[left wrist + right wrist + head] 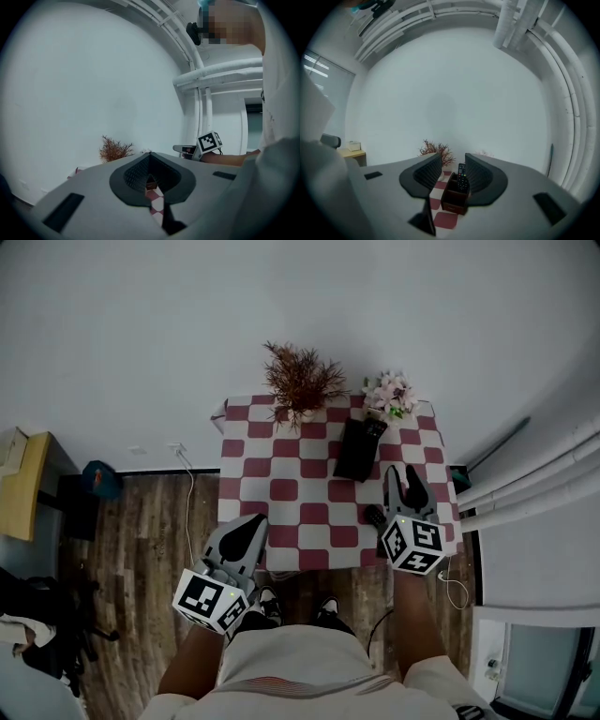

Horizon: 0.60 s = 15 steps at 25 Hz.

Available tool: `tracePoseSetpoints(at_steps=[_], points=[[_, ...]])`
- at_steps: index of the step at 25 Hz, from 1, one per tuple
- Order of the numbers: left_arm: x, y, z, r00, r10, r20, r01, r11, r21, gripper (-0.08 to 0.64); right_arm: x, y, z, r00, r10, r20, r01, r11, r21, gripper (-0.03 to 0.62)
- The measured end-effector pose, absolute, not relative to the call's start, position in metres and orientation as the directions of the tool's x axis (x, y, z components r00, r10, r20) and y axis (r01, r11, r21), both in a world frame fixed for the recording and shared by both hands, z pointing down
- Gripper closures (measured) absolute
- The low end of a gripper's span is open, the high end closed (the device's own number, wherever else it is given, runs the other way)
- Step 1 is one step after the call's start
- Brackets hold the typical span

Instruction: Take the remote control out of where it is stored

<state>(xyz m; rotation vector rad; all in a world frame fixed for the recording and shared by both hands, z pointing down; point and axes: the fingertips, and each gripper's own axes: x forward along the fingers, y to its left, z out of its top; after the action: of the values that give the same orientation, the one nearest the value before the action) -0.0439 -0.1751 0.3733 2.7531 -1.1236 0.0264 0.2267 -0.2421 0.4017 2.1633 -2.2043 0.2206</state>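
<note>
A black remote control (461,176) stands upright in a dark brown storage box (454,199) on the red-and-white checked table (281,465). From the head view the box (356,451) sits right of the table's middle, with the remote (374,430) at its far end. My right gripper (405,472) hovers over the table's right side, just short of the box. Its jaws (452,157) stand open, with box and remote visible through the gap, farther off and untouched. My left gripper (251,521) hangs at the table's near left edge, its jaws (150,153) shut and empty.
A reddish dried plant (300,381) and pink flowers (389,395) stand at the table's far edge, behind the box. White pipes (525,484) run along the wall to the right. A wooden side table (23,484) and a cable (187,502) are on the left floor.
</note>
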Motion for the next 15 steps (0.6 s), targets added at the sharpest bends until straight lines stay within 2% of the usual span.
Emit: tracePoseSetpoints(at_steps=[5,15], points=[[-0.057,-0.190,0.387,0.699,-0.708,0.107,-0.714,-0.679,0.168,0.554,0.234,-0.292,0.426,0.056,-0.982,0.182,-0.995,-0.071,-0.075,0.404],[-0.065,-0.219,0.411,0.681,-0.712,0.171,-0.732,-0.657,0.181,0.554,0.254,-0.380,0.512,0.148,-0.920,0.362,-0.974,-0.199,-0.108,0.360]])
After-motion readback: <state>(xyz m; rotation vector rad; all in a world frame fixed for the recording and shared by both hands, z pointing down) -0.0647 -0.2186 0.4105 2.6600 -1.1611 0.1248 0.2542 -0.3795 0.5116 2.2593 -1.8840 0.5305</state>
